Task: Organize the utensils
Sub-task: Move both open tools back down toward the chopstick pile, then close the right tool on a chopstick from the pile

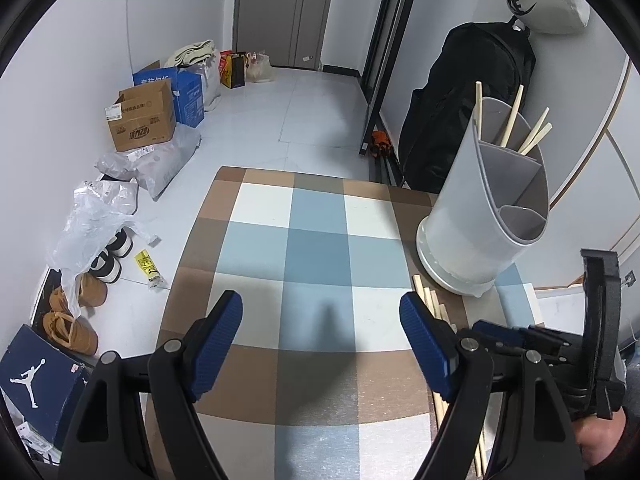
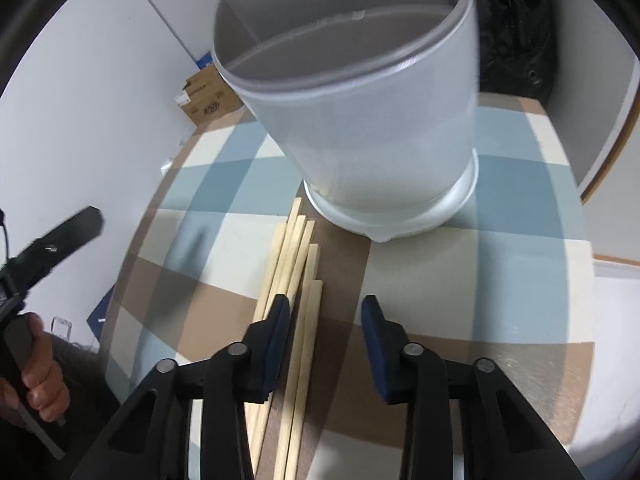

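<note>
A white utensil holder (image 1: 476, 216) with grey dividers stands on the checked mat (image 1: 312, 248) at the right. Several wooden chopsticks (image 1: 516, 124) stand in its back compartment. More chopsticks (image 2: 294, 280) lie in a bundle on the mat just in front of the holder (image 2: 360, 112); they also show in the left wrist view (image 1: 434, 304). My right gripper (image 2: 326, 310) is open, low over the bundle, its left finger over the sticks. My left gripper (image 1: 322, 312) is open and empty above the mat's middle, left of the bundle.
The mat covers a small table; its left and far edges drop to a tiled floor. Cardboard boxes (image 1: 144, 120), plastic bags (image 1: 152, 164) and shoes (image 1: 72, 320) lie along the left wall. A black bag (image 1: 468, 104) stands behind the holder.
</note>
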